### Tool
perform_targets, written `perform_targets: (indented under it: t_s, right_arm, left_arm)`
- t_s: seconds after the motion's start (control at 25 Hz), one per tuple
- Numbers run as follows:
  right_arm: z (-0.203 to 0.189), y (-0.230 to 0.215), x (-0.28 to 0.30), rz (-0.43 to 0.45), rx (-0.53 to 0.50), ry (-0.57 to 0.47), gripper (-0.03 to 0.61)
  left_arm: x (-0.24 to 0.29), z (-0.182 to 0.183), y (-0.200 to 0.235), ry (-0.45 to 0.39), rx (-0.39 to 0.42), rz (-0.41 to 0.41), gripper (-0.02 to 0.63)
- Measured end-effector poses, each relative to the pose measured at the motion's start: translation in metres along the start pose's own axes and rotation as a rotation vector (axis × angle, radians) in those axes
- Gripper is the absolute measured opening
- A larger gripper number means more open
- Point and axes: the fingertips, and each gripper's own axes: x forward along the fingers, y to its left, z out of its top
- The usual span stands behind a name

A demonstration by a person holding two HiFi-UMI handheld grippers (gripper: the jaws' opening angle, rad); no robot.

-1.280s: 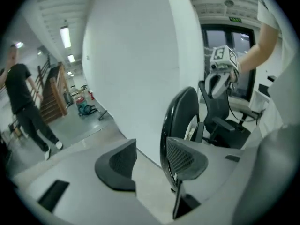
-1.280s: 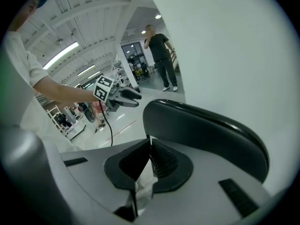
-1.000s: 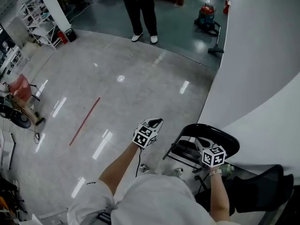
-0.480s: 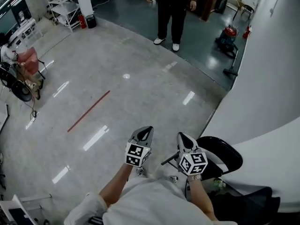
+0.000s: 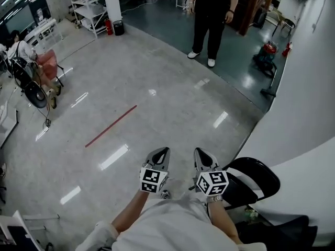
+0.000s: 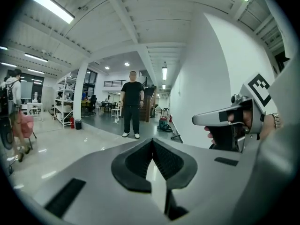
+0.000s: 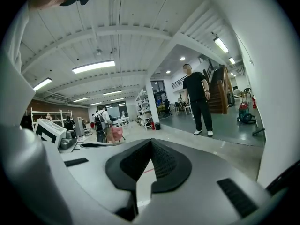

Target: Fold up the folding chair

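The black folding chair [image 5: 255, 178] stands at the lower right of the head view, against the white curved wall [image 5: 298, 109]; only its rounded back and part of its frame show. My left gripper [image 5: 162, 150] and right gripper [image 5: 199, 151] are held side by side to the left of the chair and apart from it, pointing out over the floor. Both are shut with nothing between the pads, as the left gripper view [image 6: 152, 142] and the right gripper view [image 7: 151, 142] show. The right gripper [image 6: 225, 118] also shows at the right of the left gripper view.
A person in black [image 5: 211, 14] stands ahead on the darker floor. A red vacuum cleaner [image 5: 269, 51] sits by the wall. A red tape line [image 5: 111, 126] crosses the glossy floor. Shelves [image 5: 90, 4], a pink chair [image 5: 48, 64] and a fan [image 5: 34, 94] are at the left.
Both grippers have come up and away from the chair and drawn together, side by side. The head view has swung left, so the chair sits nearer the lower right corner.
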Motion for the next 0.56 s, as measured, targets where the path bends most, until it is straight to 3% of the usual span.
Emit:
perform_targets:
  t_s: [0.16,0.56]
  right_arm:
    - [-0.004,0.012,-0.001,-0.019,0.005,-0.002,0.003]
    - [-0.017,-0.025,-0.041,-0.230,0.056,-0.010,0.004]
  left_arm:
    - [-0.009,-0.004,0.000,0.003,0.008,-0.021,0.011]
    - [0.007,-0.014,-0.035,0.010,0.018,-0.178,0.011]
